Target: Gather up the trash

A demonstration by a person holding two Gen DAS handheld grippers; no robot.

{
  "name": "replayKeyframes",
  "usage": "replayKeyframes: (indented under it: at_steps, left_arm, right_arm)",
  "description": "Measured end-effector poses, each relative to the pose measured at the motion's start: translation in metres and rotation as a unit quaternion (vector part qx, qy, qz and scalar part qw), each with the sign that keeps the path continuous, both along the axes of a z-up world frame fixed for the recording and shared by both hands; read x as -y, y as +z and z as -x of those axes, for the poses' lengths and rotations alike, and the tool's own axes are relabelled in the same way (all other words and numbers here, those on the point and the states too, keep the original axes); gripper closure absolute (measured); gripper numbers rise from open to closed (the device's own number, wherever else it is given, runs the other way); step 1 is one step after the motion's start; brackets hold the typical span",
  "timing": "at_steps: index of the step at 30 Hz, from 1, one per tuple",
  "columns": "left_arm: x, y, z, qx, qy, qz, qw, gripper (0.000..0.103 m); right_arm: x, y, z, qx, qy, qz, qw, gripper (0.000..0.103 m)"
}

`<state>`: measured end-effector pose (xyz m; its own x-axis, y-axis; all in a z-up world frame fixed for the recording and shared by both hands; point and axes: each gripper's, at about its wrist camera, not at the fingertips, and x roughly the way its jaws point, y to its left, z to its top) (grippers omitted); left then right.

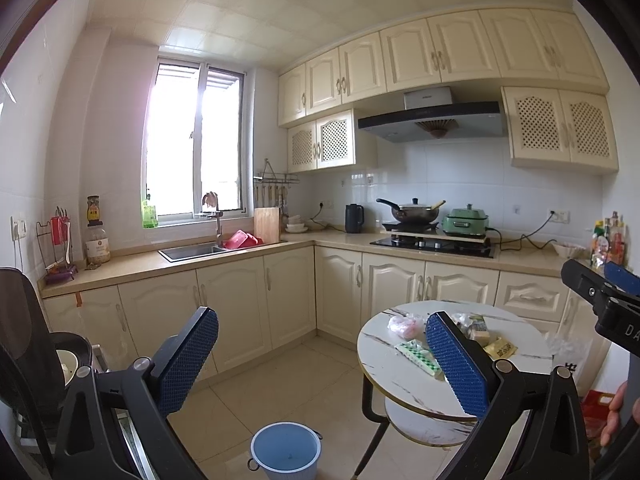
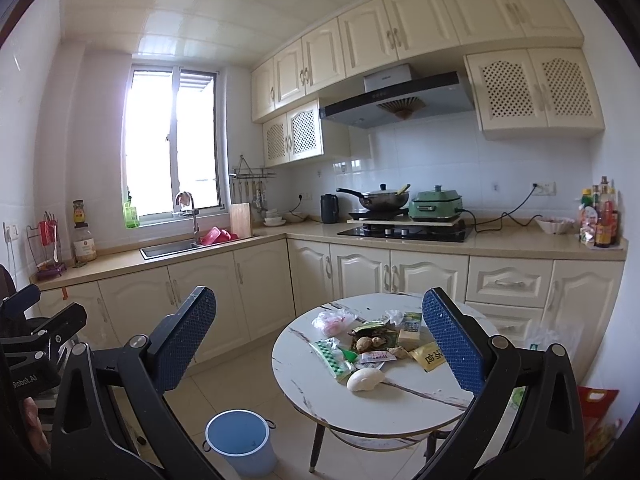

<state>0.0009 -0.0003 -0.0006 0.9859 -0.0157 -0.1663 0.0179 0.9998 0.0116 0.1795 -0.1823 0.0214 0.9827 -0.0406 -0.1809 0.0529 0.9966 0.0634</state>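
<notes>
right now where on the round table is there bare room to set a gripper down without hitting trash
The round table is bare along its near edge, in front of the white crumpled wad, and along the left rim beside the green-checked wrapper. The middle and far side are crowded: pink bag, yellow packet, wrappers bunched together. The floor beside the blue bin is free too.

Cream cabinets (image 2: 256, 292) line an L-shaped counter (image 2: 520, 246) under a bright window (image 2: 172, 144), above a pale tiled floor (image 1: 280, 392).
</notes>
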Motion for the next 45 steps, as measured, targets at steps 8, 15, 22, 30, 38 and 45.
replayKeyframes:
  at_steps: [8, 15, 22, 30, 38, 45]
  left_arm:
    - [0.011, -0.016, -0.039, -0.014, -0.009, -0.009, 0.9998, 0.001]
    - [0.034, -0.041, -0.109, -0.063, -0.029, -0.011, 0.9975, 0.001]
    - [0.077, -0.073, -0.197, -0.134, -0.073, -0.028, 0.9879, 0.001]
    - [0.152, -0.114, -0.319, -0.218, -0.170, -0.066, 0.9588, 0.001]
    - [0.214, -0.165, -0.426, -0.269, -0.210, -0.094, 0.9352, 0.009]
    - [0.240, -0.184, -0.526, -0.320, -0.230, -0.088, 0.9148, 0.033]
  right_arm:
    - [0.025, -0.011, -0.019, -0.011, -0.026, -0.005, 1.000, 0.000]
    - [0.077, -0.044, -0.049, -0.045, -0.078, -0.016, 0.996, 0.000]
    - [0.134, -0.107, -0.094, -0.125, -0.097, -0.041, 0.987, 0.000]
    - [0.189, -0.171, -0.143, -0.205, -0.119, -0.052, 0.970, 0.000]
    - [0.230, -0.212, -0.182, -0.261, -0.124, -0.071, 0.955, 0.000]
    - [0.245, -0.233, -0.214, -0.288, -0.112, -0.082, 0.948, 0.000]
